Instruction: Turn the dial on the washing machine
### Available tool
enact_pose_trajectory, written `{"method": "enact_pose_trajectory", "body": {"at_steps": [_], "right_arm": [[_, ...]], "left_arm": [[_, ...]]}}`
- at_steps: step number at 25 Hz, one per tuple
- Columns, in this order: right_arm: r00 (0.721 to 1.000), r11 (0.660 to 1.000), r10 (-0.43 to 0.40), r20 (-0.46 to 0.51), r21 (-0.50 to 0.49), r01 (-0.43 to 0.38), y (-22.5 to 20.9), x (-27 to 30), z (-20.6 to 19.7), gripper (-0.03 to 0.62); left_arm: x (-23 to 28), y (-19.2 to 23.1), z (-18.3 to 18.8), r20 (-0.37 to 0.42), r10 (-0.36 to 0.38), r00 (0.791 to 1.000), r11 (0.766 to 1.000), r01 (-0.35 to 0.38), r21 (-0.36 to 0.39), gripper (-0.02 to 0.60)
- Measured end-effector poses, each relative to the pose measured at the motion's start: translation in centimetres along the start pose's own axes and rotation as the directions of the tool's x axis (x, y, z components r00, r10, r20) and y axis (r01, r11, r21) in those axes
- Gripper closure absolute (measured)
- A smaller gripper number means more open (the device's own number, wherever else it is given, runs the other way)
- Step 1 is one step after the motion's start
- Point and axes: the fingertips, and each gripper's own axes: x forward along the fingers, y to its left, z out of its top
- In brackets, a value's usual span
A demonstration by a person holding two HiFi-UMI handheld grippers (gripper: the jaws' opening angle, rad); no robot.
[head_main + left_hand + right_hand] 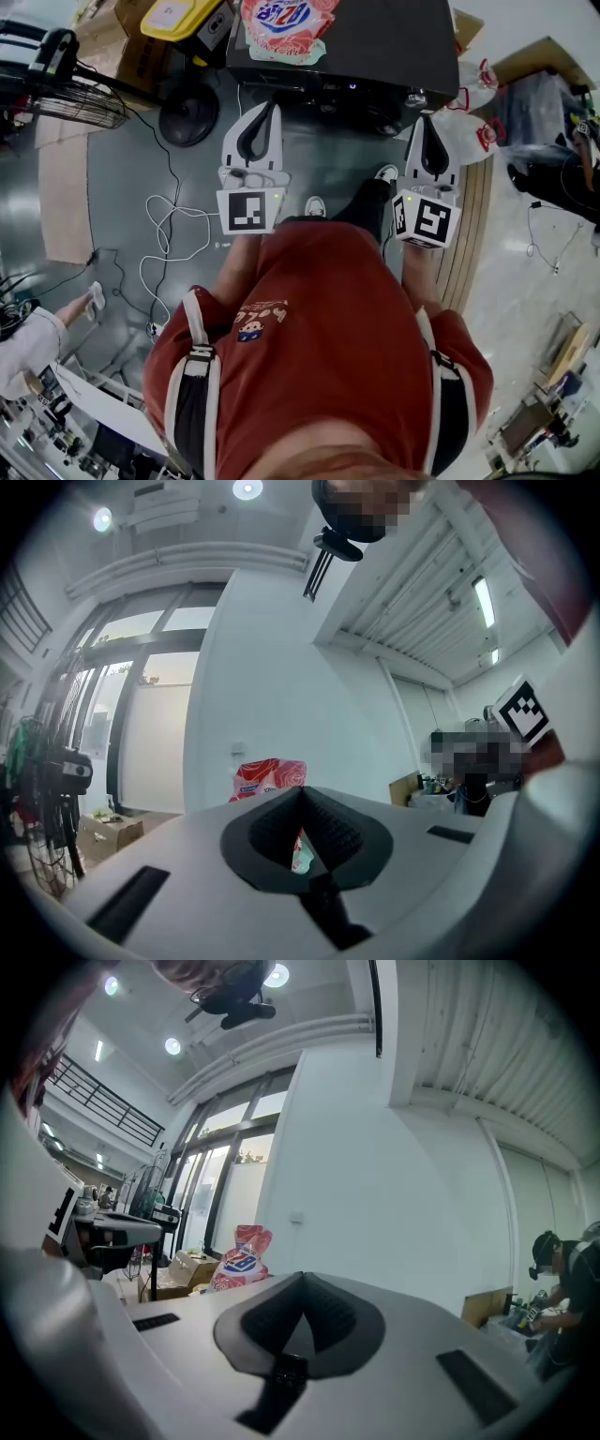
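Head view: washing machine [394, 37] at 12 o'clock, dial not discernible; left gripper [272, 105] and right gripper [427, 122] level, near its front | Left gripper view: jaws together, empty | Right gripper view: jaws together, empty | Judgement: fits approach or retreat; stay level.

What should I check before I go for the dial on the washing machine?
1. Left gripper empty, jaws together: ok.
2. Right gripper empty, jaws together: ok.
3. Washing machine straight ahead of both grippers: ok.
4. Dial in sight: cannot tell; no view shows it plainly.
5. Jaws apart enough to take a dial: not ok, both are shut.
6. White cable on the floor apart from the shoes: ok.
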Motion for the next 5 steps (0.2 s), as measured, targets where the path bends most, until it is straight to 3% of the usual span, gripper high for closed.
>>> {"method": "enact_pose_trajectory", "body": {"at_steps": [5], "right_arm": [[1.000, 1.000, 0.005, 0.002, -0.008, -0.005, 0.11, 0.04, -0.10, 0.586]], "left_arm": [[0.03, -0.08, -0.38, -0.023, 0.003, 1.000, 1.000, -0.003, -0.013, 0.572]]}}
